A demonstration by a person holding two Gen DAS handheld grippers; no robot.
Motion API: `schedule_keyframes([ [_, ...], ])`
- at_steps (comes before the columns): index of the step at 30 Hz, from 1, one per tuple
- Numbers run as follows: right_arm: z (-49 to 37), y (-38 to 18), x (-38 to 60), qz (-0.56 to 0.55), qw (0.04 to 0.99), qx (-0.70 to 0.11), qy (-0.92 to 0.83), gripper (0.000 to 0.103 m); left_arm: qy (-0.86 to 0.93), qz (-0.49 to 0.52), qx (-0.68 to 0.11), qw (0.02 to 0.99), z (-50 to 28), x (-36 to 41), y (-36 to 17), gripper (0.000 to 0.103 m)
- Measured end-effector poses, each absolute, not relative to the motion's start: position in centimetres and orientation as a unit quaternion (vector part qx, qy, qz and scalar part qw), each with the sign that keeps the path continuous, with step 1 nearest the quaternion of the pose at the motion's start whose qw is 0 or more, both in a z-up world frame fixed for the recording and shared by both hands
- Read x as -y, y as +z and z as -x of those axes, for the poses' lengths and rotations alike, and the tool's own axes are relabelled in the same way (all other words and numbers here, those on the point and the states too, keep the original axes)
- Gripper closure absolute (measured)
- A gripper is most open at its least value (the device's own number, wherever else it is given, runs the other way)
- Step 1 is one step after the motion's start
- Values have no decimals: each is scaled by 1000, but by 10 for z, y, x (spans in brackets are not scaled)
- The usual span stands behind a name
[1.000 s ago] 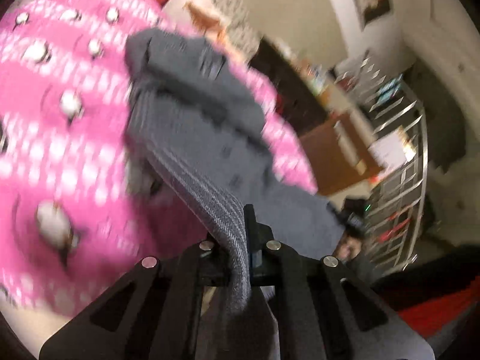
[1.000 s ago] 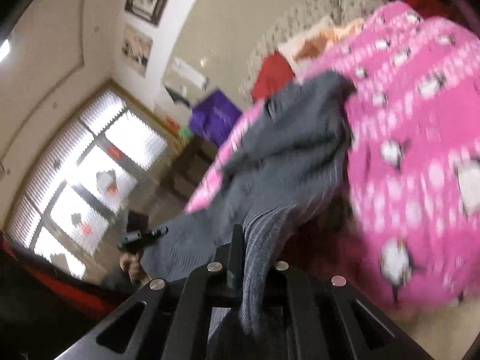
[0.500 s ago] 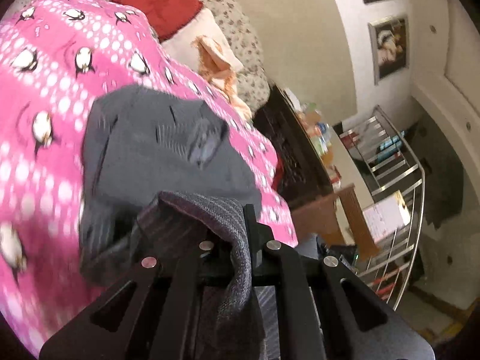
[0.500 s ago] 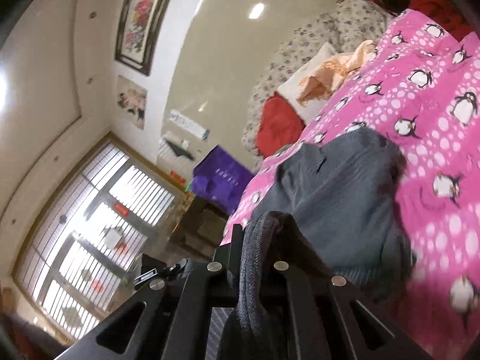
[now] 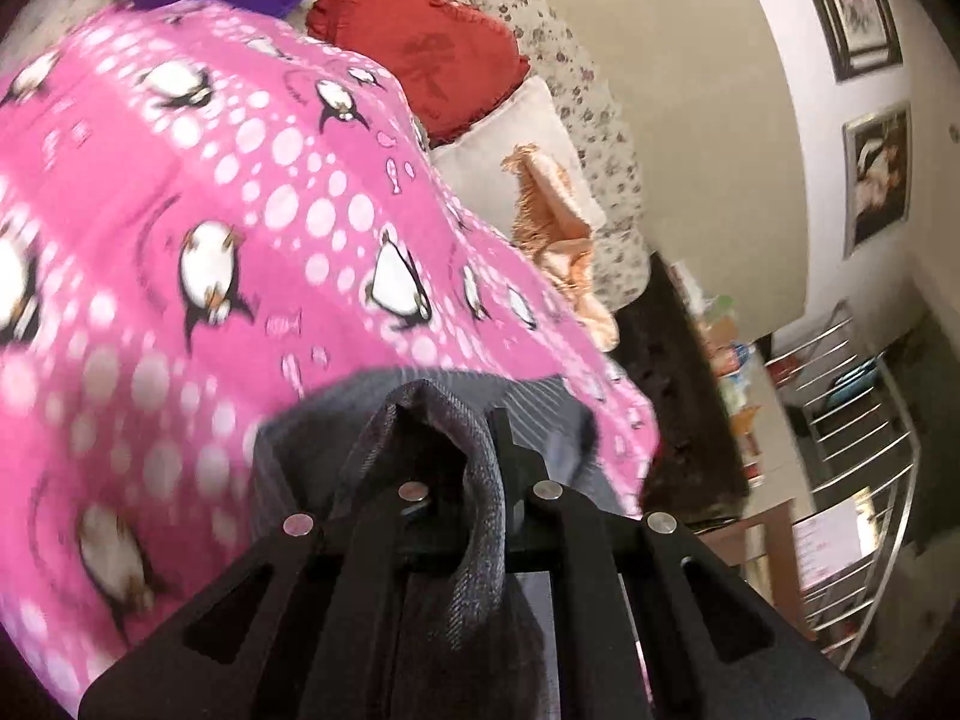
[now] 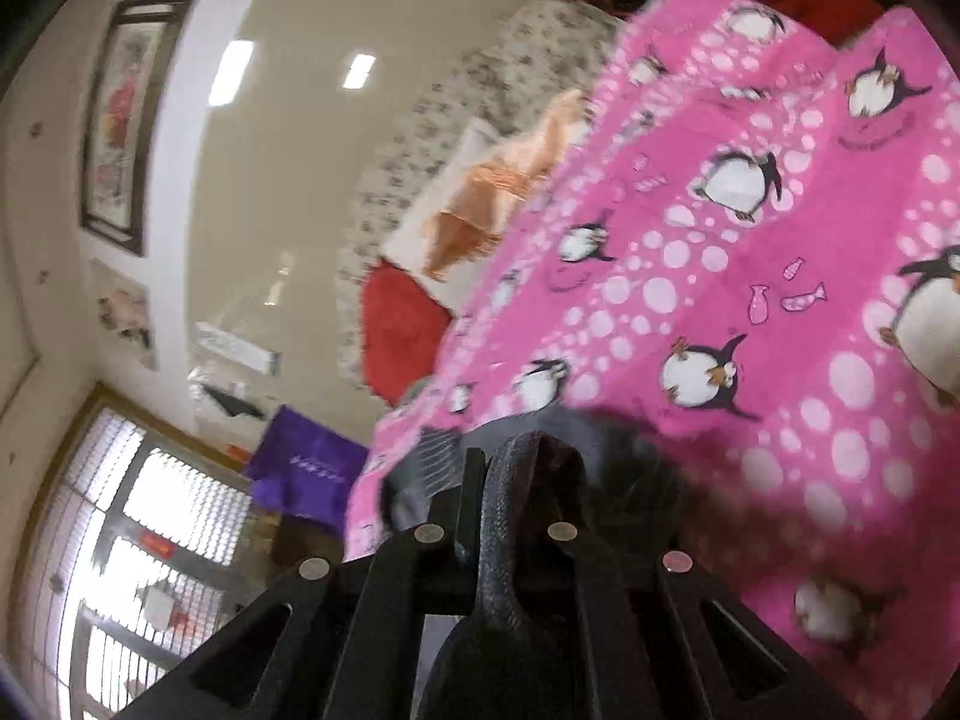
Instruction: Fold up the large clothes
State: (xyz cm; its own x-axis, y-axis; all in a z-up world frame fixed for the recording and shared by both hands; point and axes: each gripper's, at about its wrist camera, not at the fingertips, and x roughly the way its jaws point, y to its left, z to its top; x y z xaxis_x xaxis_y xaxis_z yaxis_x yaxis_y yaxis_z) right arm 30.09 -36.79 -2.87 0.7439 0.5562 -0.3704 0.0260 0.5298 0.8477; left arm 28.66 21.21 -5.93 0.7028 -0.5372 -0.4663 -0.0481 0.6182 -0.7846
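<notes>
A dark grey knitted garment (image 5: 420, 414) lies bunched on a pink penguin blanket (image 5: 240, 228). My left gripper (image 5: 480, 468) is shut on a ribbed edge of the grey garment, which loops over its fingers and hangs down between them. In the right wrist view my right gripper (image 6: 498, 480) is likewise shut on another edge of the grey garment (image 6: 606, 438), with the fabric draped over the fingers. Only a small part of the garment shows beyond each gripper; the rest is hidden beneath them. The pink blanket (image 6: 750, 276) spreads out ahead.
At the head of the bed are a red heart cushion (image 5: 432, 54), a white pillow with an orange fringed cloth (image 5: 552, 216) and a purple bag (image 6: 306, 468). A dark cabinet (image 5: 678, 396) and a metal rack (image 5: 852, 420) stand beside the bed. Barred windows (image 6: 138, 540) lie on the other side.
Both grippers have carried the grey garment's edges forward over itself across the blanket. Far less of the garment shows ahead now, and more penguin blanket is exposed.
</notes>
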Motion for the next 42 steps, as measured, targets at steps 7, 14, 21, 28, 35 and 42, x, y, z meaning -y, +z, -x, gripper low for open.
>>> schedule_keyframes([
  [7, -343, -79, 375, -473, 783, -387, 116, 99, -99, 405, -425, 803, -308, -219, -114, 97],
  [14, -321, -57, 391, -463, 772, -413, 139, 80, -113, 375, -447, 804, -280, -234, -91, 87],
  [21, -253, 4, 398, -361, 837, -388, 137, 76, -96, 238, -416, 872, -210, -216, -23, 63],
  [28, -206, 9, 288, -92, 874, -418, 231, 77, -141, 92, -453, 876, -154, -108, -62, 62],
  [35, -232, -59, 256, -29, 856, -476, 201, 77, -90, 69, -484, 868, -189, -88, -92, 63],
  [42, -303, -42, 244, -38, 864, -459, 204, 77, -75, 65, -473, 876, -272, -98, -75, 63],
])
